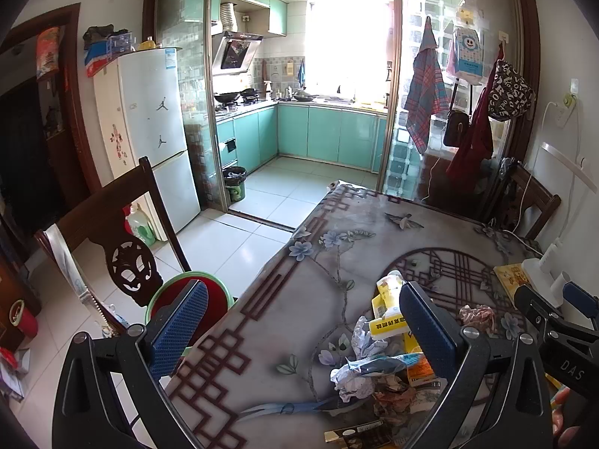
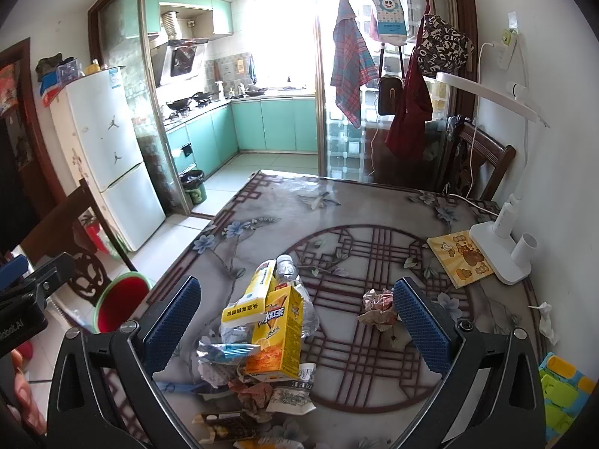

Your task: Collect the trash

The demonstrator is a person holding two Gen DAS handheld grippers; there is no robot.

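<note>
Two claws [image 1: 305, 327] [image 2: 297, 321] spread, trash pile [image 2: 258, 340] between

Yellow juice carton [image 2: 279, 331] on a grey counter [image 2: 374, 202] patterned with blue flowers and maroon lattice; beside the carton, blue textured fingers [image 2: 421, 325].

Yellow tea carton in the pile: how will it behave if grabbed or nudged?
The yellow tea carton stands upright atop loose wrappers, so a nudge probably tips it. Its flat, boxy faces look stiff enough to pinch. Likely light if empty; contents can't be seen.

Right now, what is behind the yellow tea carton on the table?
Behind the yellow tea carton lies a clear plastic bottle; only its cap end and one side show, the rest is covered.
</note>
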